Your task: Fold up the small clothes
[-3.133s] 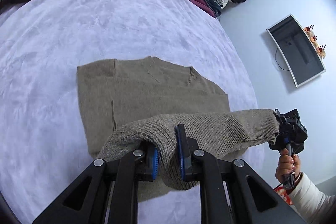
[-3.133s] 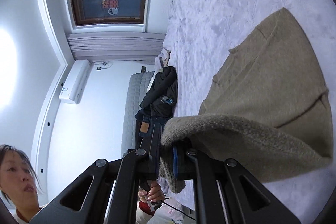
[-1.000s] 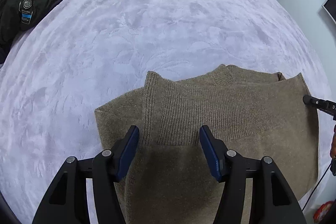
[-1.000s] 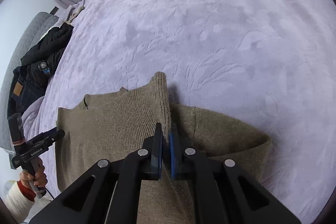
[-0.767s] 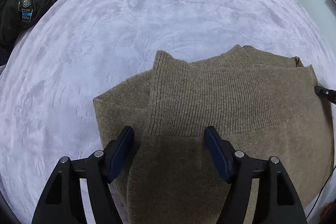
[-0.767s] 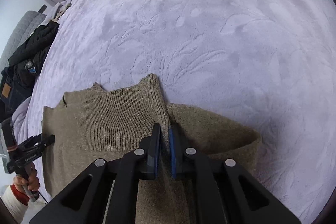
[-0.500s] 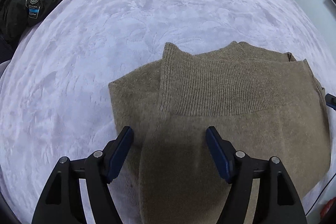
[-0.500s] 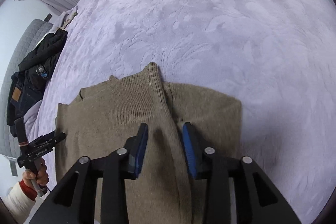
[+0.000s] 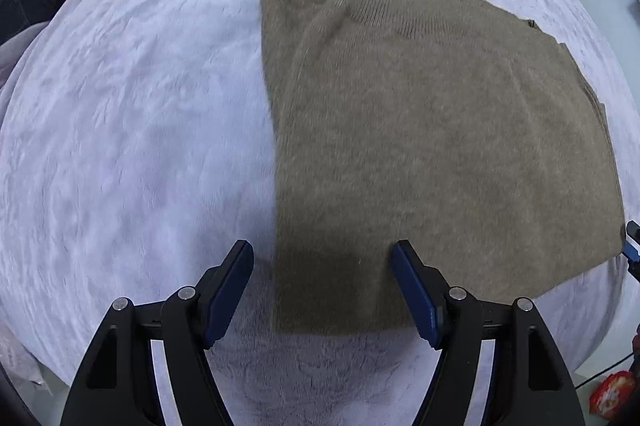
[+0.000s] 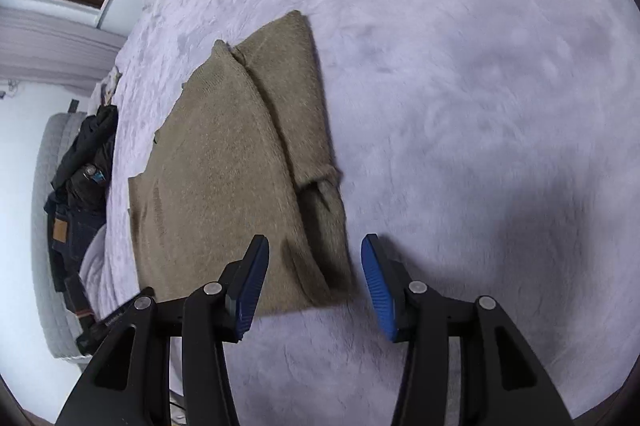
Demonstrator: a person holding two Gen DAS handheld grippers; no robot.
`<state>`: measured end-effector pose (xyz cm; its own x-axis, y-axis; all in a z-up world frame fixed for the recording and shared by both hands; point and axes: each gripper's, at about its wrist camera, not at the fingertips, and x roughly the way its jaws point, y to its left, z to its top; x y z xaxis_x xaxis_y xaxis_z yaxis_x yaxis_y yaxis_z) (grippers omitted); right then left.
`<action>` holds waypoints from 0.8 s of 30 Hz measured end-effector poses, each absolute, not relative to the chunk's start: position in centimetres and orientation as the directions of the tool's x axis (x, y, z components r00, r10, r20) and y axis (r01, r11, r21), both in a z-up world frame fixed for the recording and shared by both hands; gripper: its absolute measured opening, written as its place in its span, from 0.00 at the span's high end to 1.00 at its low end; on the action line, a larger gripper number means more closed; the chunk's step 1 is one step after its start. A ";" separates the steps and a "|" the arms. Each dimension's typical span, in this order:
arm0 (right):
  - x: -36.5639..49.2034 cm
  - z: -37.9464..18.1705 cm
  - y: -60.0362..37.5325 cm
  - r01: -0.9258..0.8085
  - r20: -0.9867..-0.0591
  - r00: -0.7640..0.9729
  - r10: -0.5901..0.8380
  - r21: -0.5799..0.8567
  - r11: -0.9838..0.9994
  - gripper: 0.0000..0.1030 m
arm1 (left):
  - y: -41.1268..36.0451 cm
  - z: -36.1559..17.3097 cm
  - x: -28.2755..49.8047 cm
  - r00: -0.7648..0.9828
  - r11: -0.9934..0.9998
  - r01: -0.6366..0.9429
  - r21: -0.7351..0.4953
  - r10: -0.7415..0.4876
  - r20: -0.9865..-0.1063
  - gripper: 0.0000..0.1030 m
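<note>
Sweater (image 9: 432, 130) is lying folded flat on the lilac bedspread (image 9: 132, 130), ribbed hem doubled over near its far edge. From the left wrist, the left gripper (image 9: 323, 290) is hanging spread above the near corner, gripping nothing. From the right wrist, the right gripper (image 10: 315, 286), jaws just parted, is hovering released over the sweater's (image 10: 236, 178) near edge, dark clothes (image 10: 84, 162) lying beyond.

Our right gripper (image 10: 314, 286) hangs with jaws apart, just opened, nothing between them, above the folded brown sweater's (image 10: 236, 174) near edge.
</note>
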<state>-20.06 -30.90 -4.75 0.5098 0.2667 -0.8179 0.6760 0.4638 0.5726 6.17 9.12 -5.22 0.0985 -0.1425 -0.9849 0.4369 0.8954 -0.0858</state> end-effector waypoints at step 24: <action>-20.7 -8.5 -29.3 0.646 -0.725 0.575 0.378 0.686 0.335 0.85 | 16.6 -5.6 3.5 0.056 0.927 0.313 -0.205 -0.233 -0.971 0.39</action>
<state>-20.69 -29.32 -8.55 0.5750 0.3784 -0.7254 0.6456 0.3349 0.6863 3.55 16.64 -5.65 0.0564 -0.2332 -0.9708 0.3133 0.9274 -0.2046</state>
